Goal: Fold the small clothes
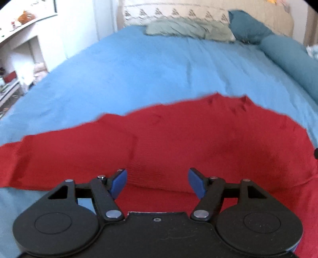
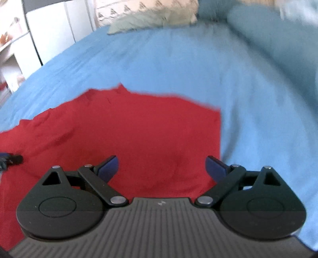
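Observation:
A red knitted garment [image 1: 159, 139] lies spread on a blue bed sheet [image 1: 129, 75]. In the left wrist view one sleeve runs off to the left edge. My left gripper [image 1: 157, 181] is open and empty, held just above the garment's near part. In the right wrist view the red garment [image 2: 129, 129] fills the lower left, with its right edge straight. My right gripper [image 2: 162, 168] is open and empty above that right part. The tip of the left gripper [image 2: 12, 159] shows at the left edge of the right wrist view.
A grey-green cloth [image 1: 188, 29] and teal pillows [image 1: 278, 43] lie at the head of the bed by a patterned headboard [image 1: 174, 12]. White shelves [image 1: 19, 49] stand left of the bed. The blue sheet [image 2: 258, 99] spreads right of the garment.

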Action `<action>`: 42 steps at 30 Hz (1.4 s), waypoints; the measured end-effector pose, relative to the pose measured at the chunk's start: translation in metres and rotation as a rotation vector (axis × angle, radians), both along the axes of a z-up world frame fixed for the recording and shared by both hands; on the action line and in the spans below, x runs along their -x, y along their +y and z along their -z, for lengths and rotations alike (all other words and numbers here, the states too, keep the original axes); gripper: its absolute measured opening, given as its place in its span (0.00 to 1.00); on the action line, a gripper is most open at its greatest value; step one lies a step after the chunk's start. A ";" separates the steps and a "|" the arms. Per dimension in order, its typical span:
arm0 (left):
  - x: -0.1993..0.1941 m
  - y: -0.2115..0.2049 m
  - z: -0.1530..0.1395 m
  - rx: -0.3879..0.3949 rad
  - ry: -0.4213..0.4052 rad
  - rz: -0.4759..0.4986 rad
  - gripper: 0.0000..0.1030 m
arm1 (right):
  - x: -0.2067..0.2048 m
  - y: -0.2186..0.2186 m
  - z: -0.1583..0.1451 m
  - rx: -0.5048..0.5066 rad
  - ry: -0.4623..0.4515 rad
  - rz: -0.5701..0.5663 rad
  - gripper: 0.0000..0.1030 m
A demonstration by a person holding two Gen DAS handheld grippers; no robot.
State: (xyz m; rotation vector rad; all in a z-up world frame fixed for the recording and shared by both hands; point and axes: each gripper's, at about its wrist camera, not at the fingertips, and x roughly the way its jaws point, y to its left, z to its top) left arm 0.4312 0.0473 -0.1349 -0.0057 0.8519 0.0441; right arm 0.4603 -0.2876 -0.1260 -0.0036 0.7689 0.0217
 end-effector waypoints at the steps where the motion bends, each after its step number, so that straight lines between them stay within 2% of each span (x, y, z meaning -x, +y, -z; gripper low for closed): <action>1: 0.006 0.009 -0.011 0.007 -0.008 -0.015 0.71 | 0.006 0.009 -0.017 0.011 -0.021 -0.017 1.00; 4: 0.025 0.048 -0.044 0.050 -0.028 -0.078 0.74 | 0.012 0.034 -0.055 0.012 -0.009 -0.034 1.00; 6: 0.033 0.075 -0.059 0.059 -0.034 -0.123 0.95 | 0.016 0.051 -0.070 -0.023 0.027 -0.036 1.00; 7: 0.037 0.090 -0.065 0.052 -0.044 -0.154 0.98 | 0.018 0.059 -0.076 -0.060 0.042 -0.027 1.00; 10: 0.052 0.143 -0.071 0.042 -0.068 -0.257 0.99 | 0.021 0.081 -0.083 -0.222 0.075 -0.012 1.00; 13: 0.058 0.200 -0.059 0.070 -0.037 -0.379 0.98 | 0.024 0.113 -0.079 -0.218 0.104 0.007 1.00; 17: 0.067 0.268 -0.033 0.095 -0.034 -0.509 0.96 | 0.023 0.156 -0.063 -0.189 0.115 0.009 1.00; 19: 0.064 0.292 -0.017 0.095 -0.025 -0.548 0.91 | 0.021 0.173 -0.052 -0.182 0.133 0.015 1.00; 22: 0.058 0.329 0.005 0.131 0.000 -0.599 0.74 | 0.016 0.197 -0.039 -0.183 0.153 0.018 1.00; 24: 0.053 0.346 0.018 0.162 0.008 -0.628 0.59 | 0.015 0.206 -0.034 -0.167 0.157 0.012 1.00; 26: 0.049 0.358 0.027 0.189 0.011 -0.648 0.52 | 0.012 0.216 -0.029 -0.153 0.162 0.003 1.00; 29: 0.046 0.366 0.035 0.201 -0.010 -0.660 0.50 | 0.011 0.227 -0.023 -0.143 0.160 -0.005 1.00; 32: 0.040 0.368 0.037 0.176 -0.036 -0.662 0.45 | 0.009 0.230 -0.018 -0.140 0.159 0.000 1.00; 34: 0.037 0.367 0.038 0.151 -0.043 -0.667 0.32 | 0.010 0.230 -0.018 -0.143 0.155 0.008 1.00; 35: 0.035 0.368 0.038 0.141 -0.044 -0.670 0.18 | 0.010 0.230 -0.016 -0.143 0.154 0.015 1.00; 36: 0.033 0.368 0.038 0.138 -0.043 -0.670 0.07 | 0.010 0.230 -0.015 -0.142 0.152 0.021 1.00; 38: 0.031 0.366 0.034 0.139 -0.050 -0.665 0.05 | 0.010 0.227 -0.013 -0.136 0.149 0.026 1.00; 42: 0.026 0.350 0.014 0.087 -0.109 -0.620 0.05 | 0.012 0.218 -0.014 -0.131 0.133 0.031 1.00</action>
